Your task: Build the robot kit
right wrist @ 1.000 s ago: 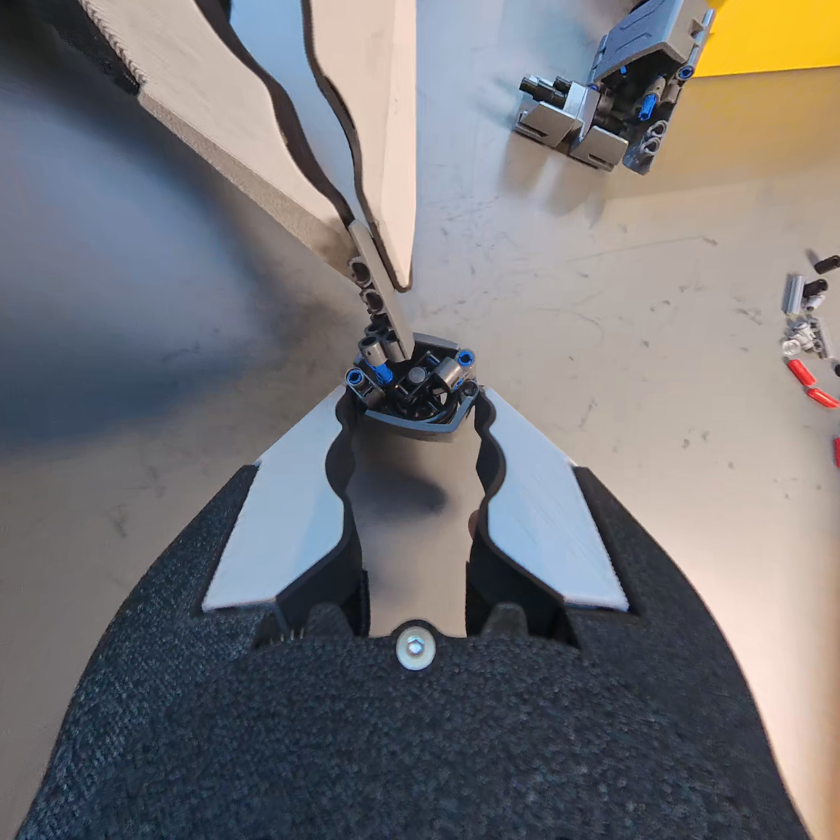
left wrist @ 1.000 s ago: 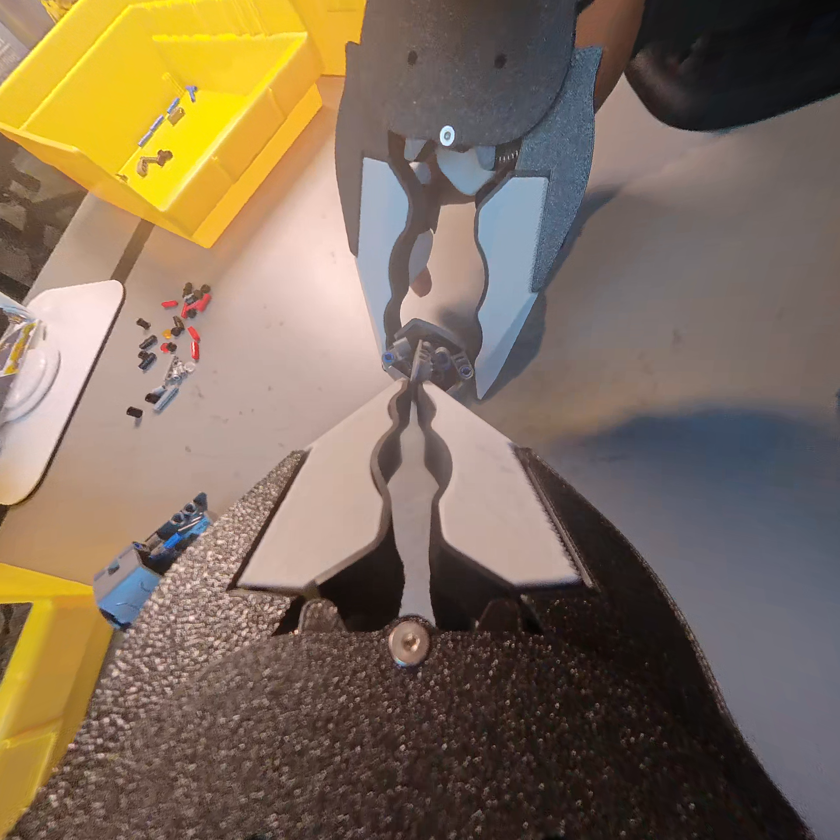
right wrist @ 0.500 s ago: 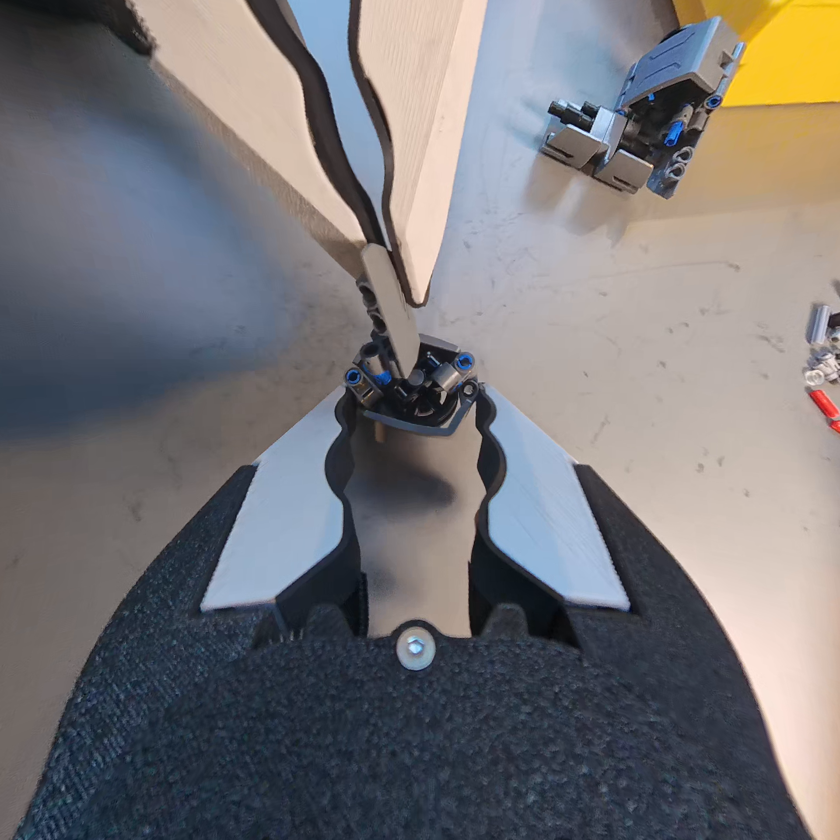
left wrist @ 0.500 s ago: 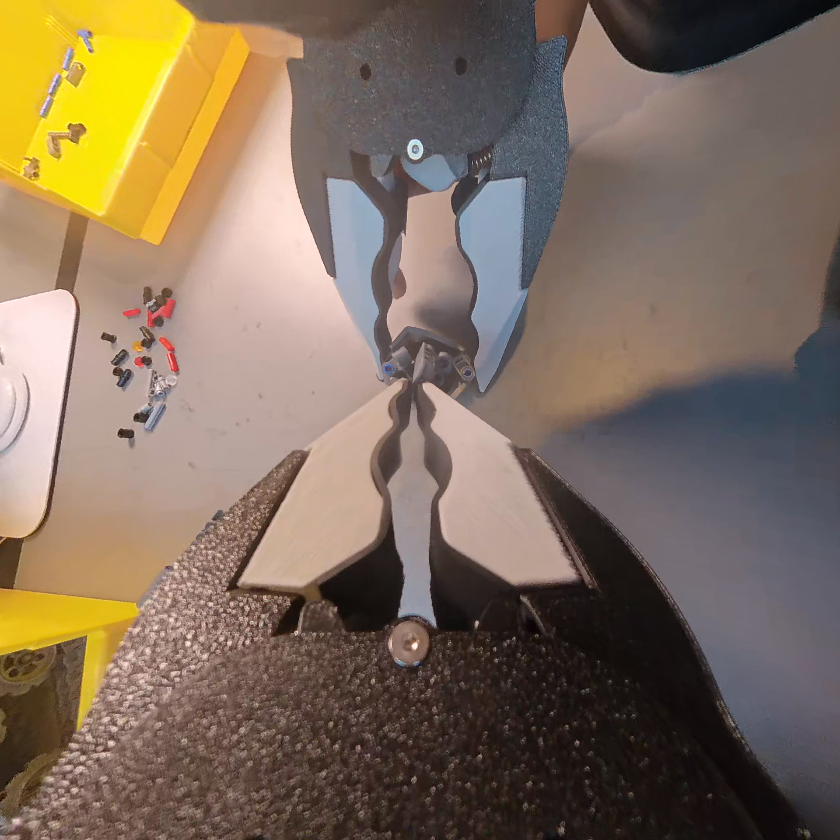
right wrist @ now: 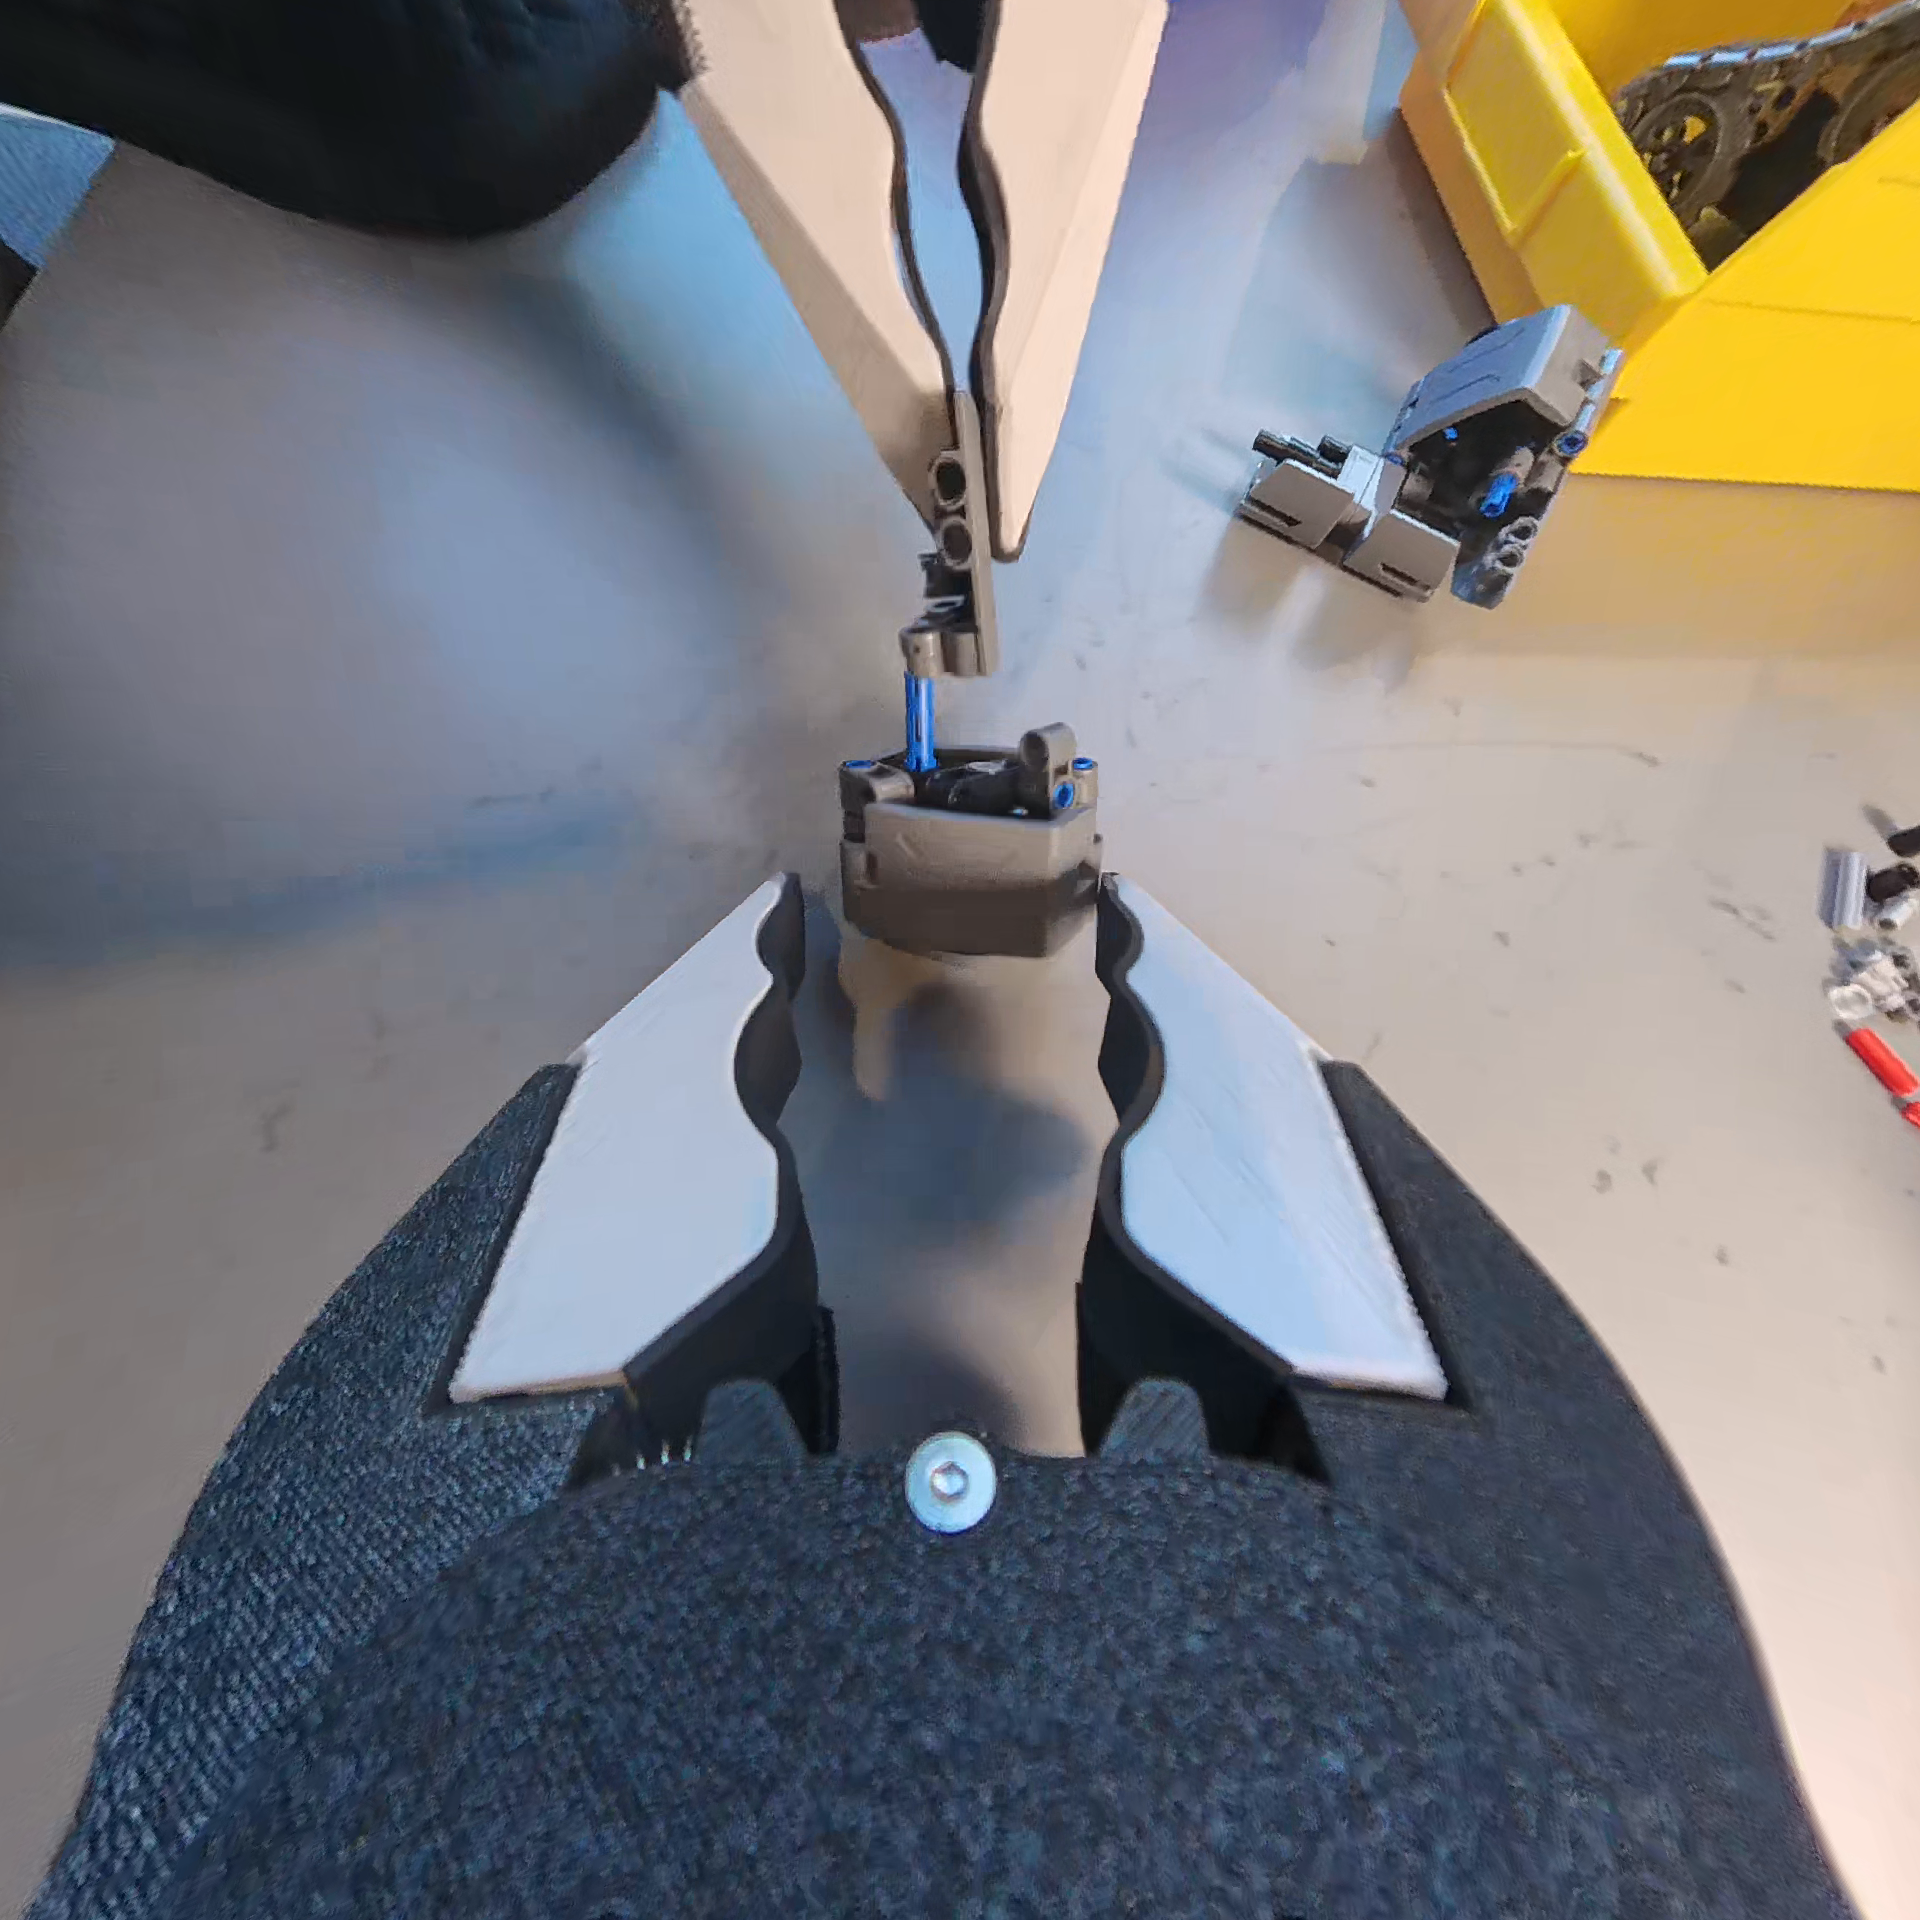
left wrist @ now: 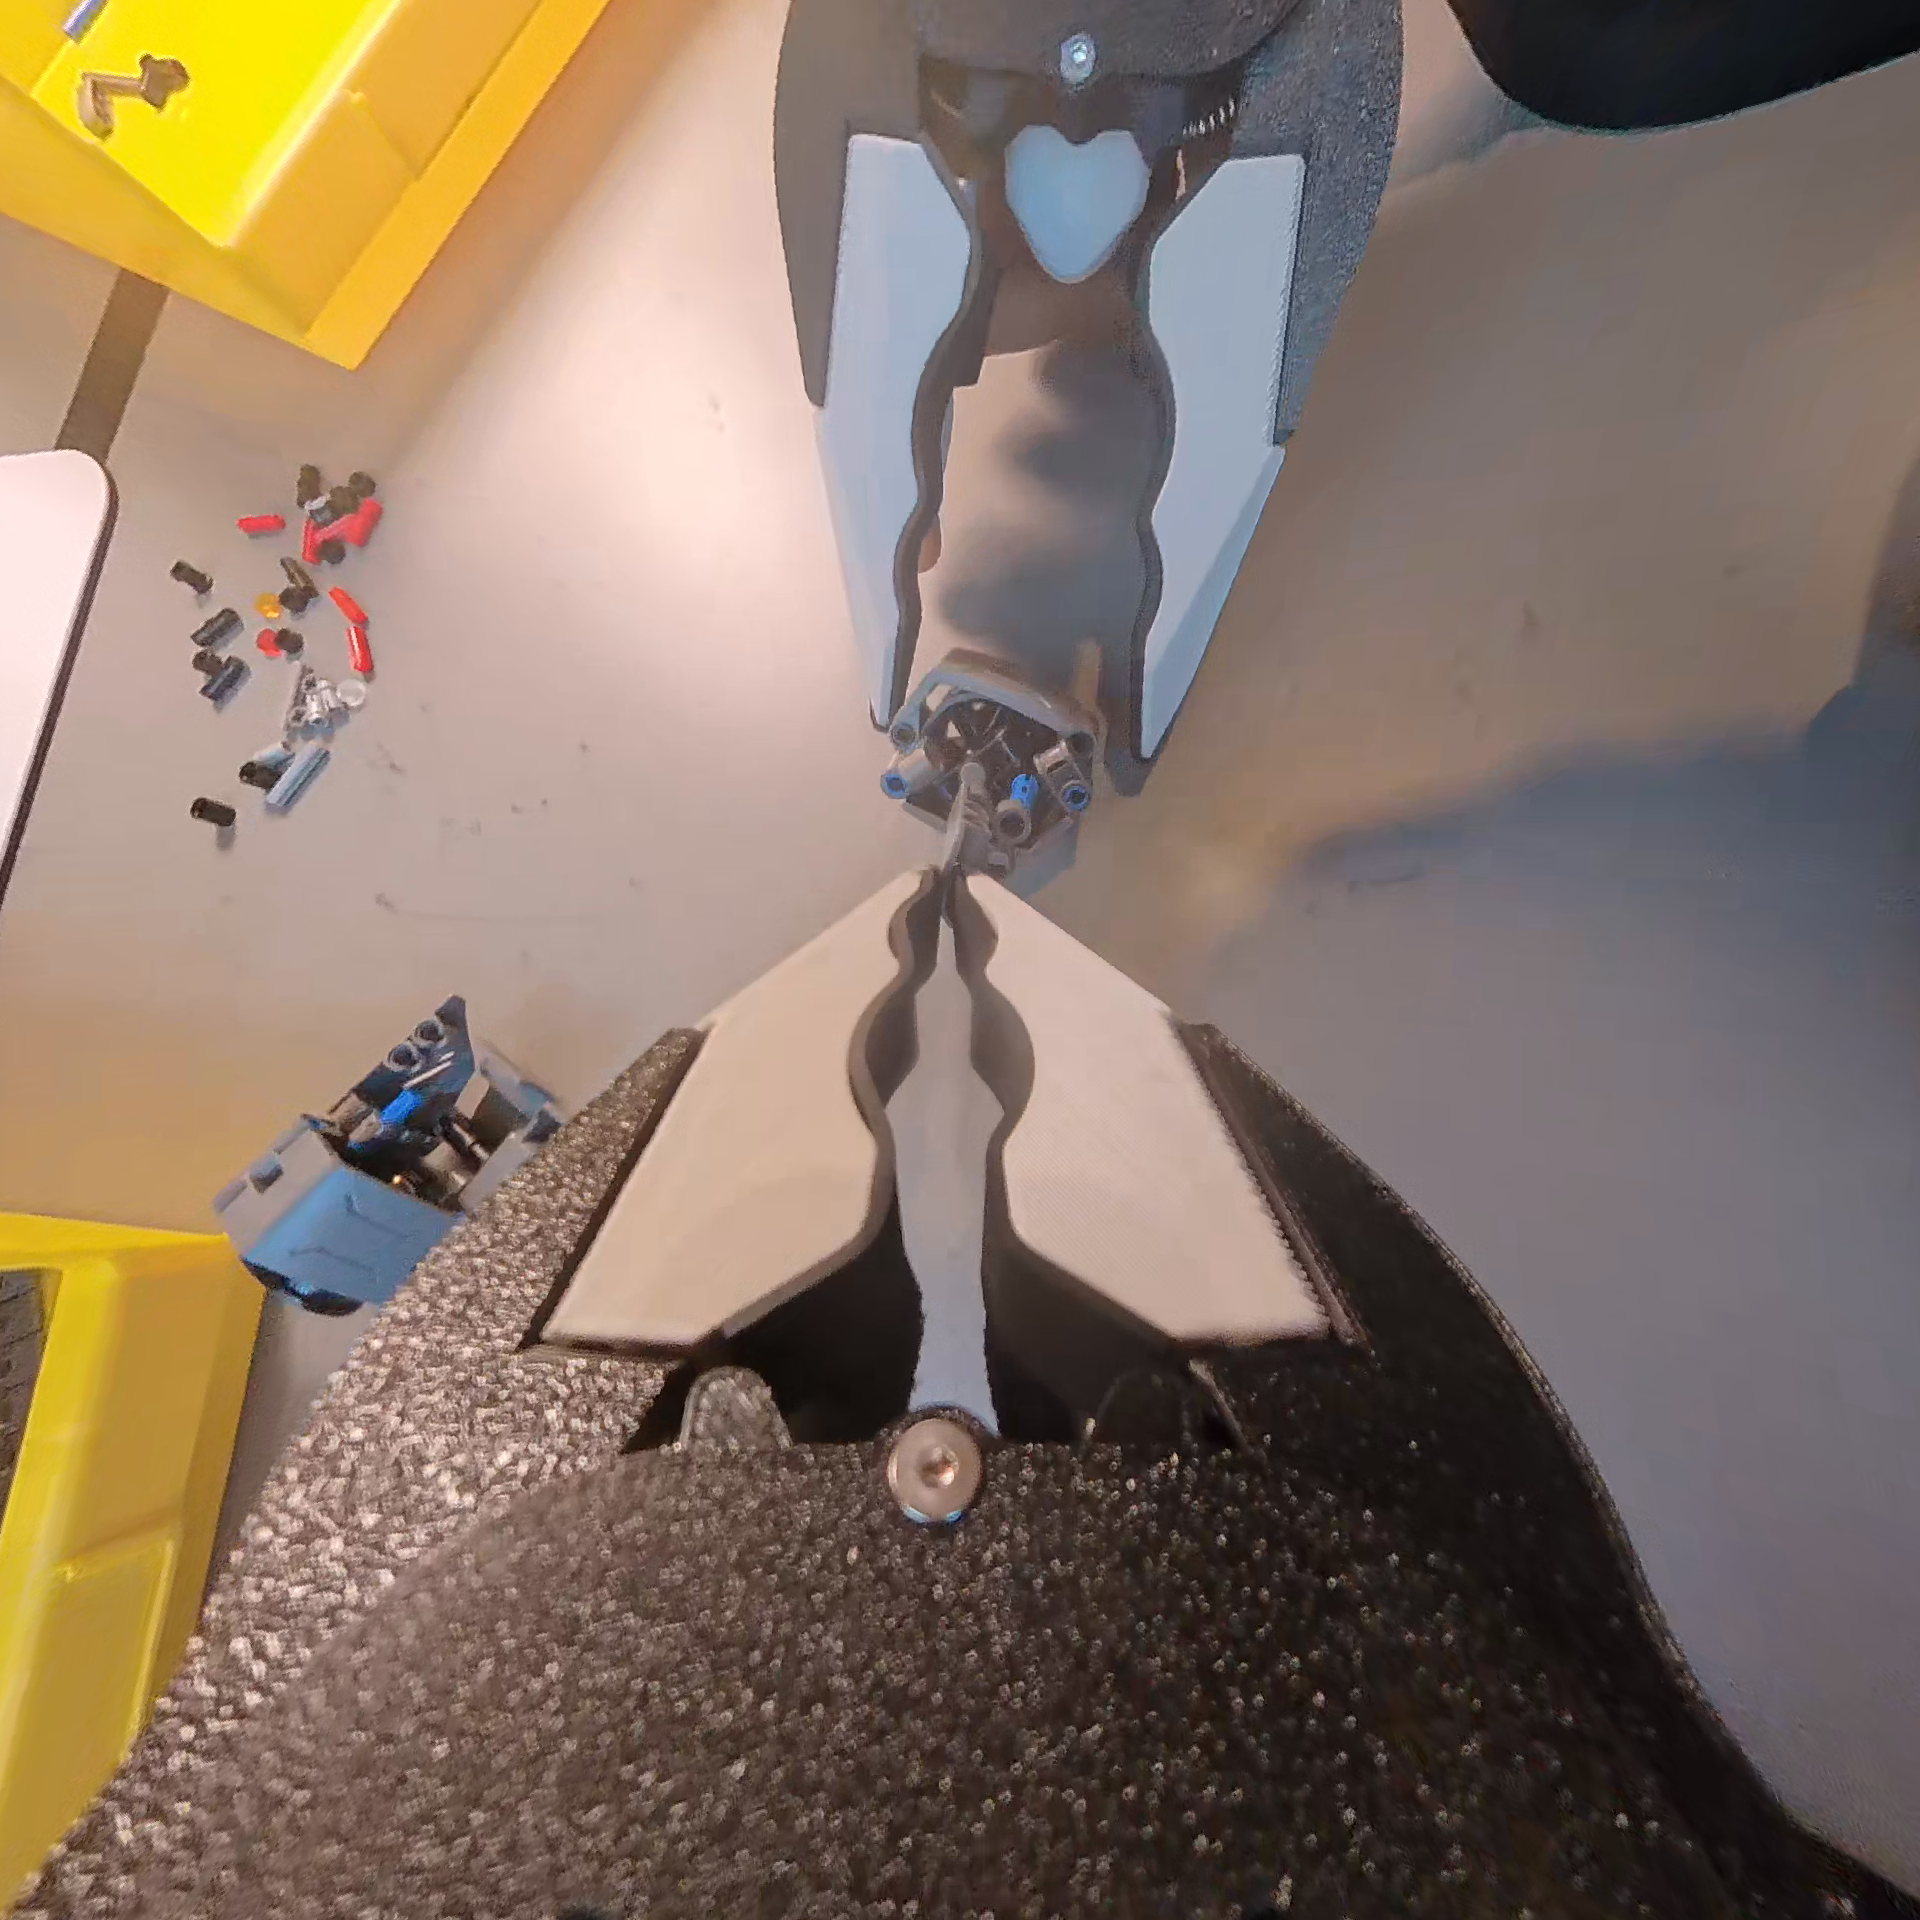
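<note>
Left tongs (right wrist: 961,540) pinch a grey holed beam (right wrist: 961,561) just above the grey block assembly (right wrist: 971,852), which the right tongs (right wrist: 951,894) grip at their tips over the surface (right wrist: 416,623). The blue axle (right wrist: 918,722) may jam if tilted.

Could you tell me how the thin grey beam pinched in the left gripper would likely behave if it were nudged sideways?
The grey beam looks like rigid plastic, so it probably won't bend. The left gripper pinches only its upper end, so it might pivot between the fingers. The blue pin below it looks slender and could pop loose from the grey block.
</note>
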A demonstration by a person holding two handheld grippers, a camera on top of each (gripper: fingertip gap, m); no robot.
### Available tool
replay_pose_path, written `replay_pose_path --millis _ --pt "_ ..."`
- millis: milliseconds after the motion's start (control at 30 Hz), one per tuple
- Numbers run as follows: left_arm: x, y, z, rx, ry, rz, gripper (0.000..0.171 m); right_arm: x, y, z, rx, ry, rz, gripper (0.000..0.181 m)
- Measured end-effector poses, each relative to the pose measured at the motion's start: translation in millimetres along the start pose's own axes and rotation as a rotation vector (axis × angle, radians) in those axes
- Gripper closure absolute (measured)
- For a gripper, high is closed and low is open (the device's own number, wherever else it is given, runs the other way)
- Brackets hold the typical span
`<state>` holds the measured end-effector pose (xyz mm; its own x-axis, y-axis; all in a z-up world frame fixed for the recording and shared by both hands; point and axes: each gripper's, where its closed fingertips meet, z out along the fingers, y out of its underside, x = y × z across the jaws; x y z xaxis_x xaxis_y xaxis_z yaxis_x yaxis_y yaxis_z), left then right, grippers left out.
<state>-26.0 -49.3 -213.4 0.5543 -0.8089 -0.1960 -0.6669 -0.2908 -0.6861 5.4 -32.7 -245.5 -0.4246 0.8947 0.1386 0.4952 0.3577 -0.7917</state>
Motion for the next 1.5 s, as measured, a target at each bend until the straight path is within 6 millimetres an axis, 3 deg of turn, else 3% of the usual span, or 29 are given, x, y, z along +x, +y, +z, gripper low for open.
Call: replay_pose_path --millis 100,333,667,800,1267,1367,1500 --pt "-1 10 1 0.021 0.014 -0.015 0.171 3 -10 4 0.038 0.001 -0.038 0.124" --pt "7 22 10 0.105 0.082 -0.119 0.171 5 -13 13 0.022 0.002 -0.060 0.133" --pt "-16 5 -11 0.387 0.215 -0.505 0.170 7 -8 10 -0.076 0.140 -0.130 0.134" --pt "-13 4 -10 0.388 0.247 -0.513 0.170 5 -9 10 -0.083 0.159 -0.169 0.134" --pt "-7 -12 -21 0.501 0.312 -0.521 0.170 0 -12 8 0.015 0.050 -0.050 0.127" --pt "-8 -15 -24 0.528 0.317 -0.534 0.170 4 -20 2 0.056 0.068 -0.045 0.125" --pt "-8 -29 -32 0.619 0.348 -0.564 0.170 3 -62 -17 0.259 0.045 0.041 0.127"
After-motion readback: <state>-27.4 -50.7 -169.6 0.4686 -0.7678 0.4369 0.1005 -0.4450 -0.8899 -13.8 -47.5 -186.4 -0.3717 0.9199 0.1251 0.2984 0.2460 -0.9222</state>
